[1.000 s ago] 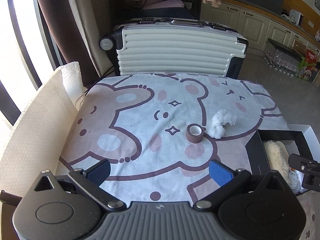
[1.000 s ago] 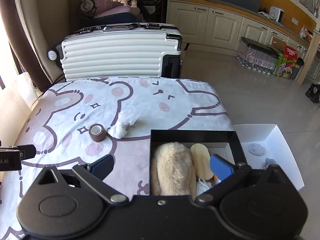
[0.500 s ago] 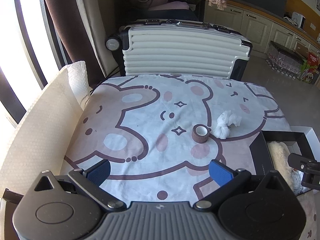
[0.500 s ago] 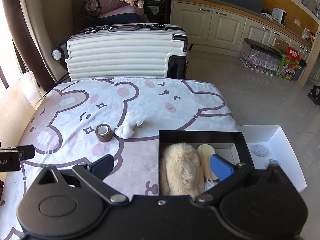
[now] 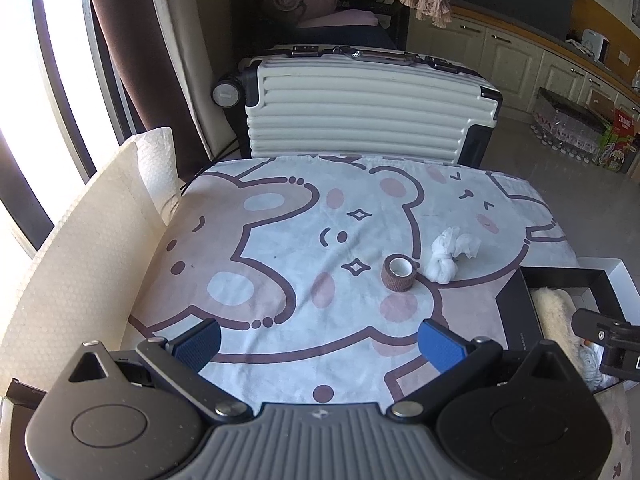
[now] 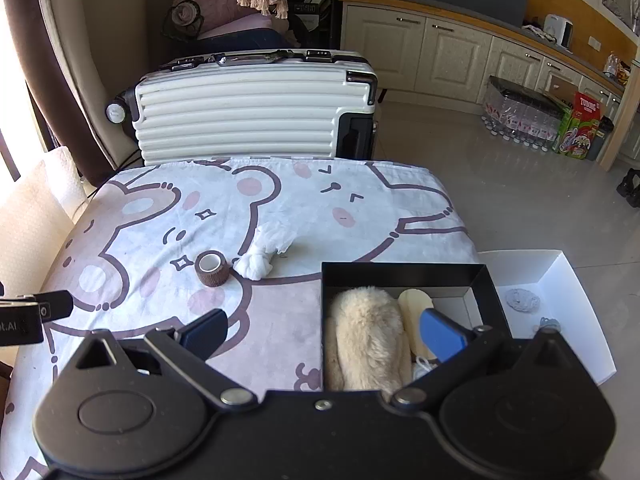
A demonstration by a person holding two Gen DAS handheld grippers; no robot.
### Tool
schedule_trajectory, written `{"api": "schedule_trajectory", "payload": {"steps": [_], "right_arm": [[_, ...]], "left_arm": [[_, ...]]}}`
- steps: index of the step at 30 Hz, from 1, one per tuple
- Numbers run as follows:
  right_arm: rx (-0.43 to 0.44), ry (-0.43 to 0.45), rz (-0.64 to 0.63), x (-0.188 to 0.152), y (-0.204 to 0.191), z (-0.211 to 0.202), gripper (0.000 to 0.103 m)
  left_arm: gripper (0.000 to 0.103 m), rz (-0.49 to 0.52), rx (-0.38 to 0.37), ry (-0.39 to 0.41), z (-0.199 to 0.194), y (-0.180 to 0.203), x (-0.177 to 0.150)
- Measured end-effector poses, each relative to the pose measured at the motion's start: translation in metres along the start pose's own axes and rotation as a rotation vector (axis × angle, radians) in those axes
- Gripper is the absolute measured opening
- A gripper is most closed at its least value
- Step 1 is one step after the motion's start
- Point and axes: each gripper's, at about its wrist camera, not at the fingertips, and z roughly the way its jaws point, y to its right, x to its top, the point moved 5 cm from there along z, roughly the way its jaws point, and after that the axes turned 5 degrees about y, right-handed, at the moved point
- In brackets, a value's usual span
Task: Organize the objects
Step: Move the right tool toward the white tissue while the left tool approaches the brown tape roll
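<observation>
A brown tape roll [image 5: 398,273] [image 6: 212,268] stands on the bear-print cloth, with a crumpled white cloth wad [image 5: 451,254] [image 6: 267,252] just to its right. A black box [image 6: 404,276] [image 5: 516,312] at the table's right side holds a cream fluffy item [image 6: 366,340], a pale oval piece [image 6: 418,316] and some white string. My left gripper [image 5: 320,346] is open and empty, well short of the roll. My right gripper [image 6: 324,330] is open and empty, hanging over the box's near left part.
A ribbed white suitcase [image 5: 368,116] [image 6: 256,116] stands behind the table. A white bubble-wrap sheet [image 5: 80,256] rises along the left edge. A white box lid [image 6: 552,304] with small items lies right of the black box. Bottled water and cabinets line the far right floor.
Both grippers have drawn back and a little up, so the roll, the wad and the box sit slightly further off. Nothing on the table has moved.
</observation>
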Motion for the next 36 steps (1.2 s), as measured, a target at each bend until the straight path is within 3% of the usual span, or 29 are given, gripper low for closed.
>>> {"api": "schedule_trajectory", "payload": {"steps": [10, 20, 23, 29, 36], "right_arm": [[0.026, 0.005, 0.04, 0.011, -0.003, -0.008, 0.103], [0.024, 0.008, 0.074, 0.045, 0.001, -0.008, 0.103], [0.035, 0.0, 0.057, 0.056, -0.003, -0.001, 0.098], [0.057, -0.024, 0.105, 0.074, -0.009, 0.024, 0.092], [0.095, -0.081, 0.187, 0.069, -0.012, 0.07, 0.086]], "left_arm": [[0.103, -0.008, 0.02, 0.007, -0.004, -0.006, 0.001], [0.103, -0.015, -0.032, 0.072, 0.003, 0.009, 0.009], [0.102, -0.005, -0.047, 0.082, 0.011, 0.014, 0.011], [0.097, 0.021, -0.068, 0.09, 0.033, 0.024, 0.014], [0.08, 0.041, -0.104, 0.104, 0.063, 0.028, 0.018]]}}
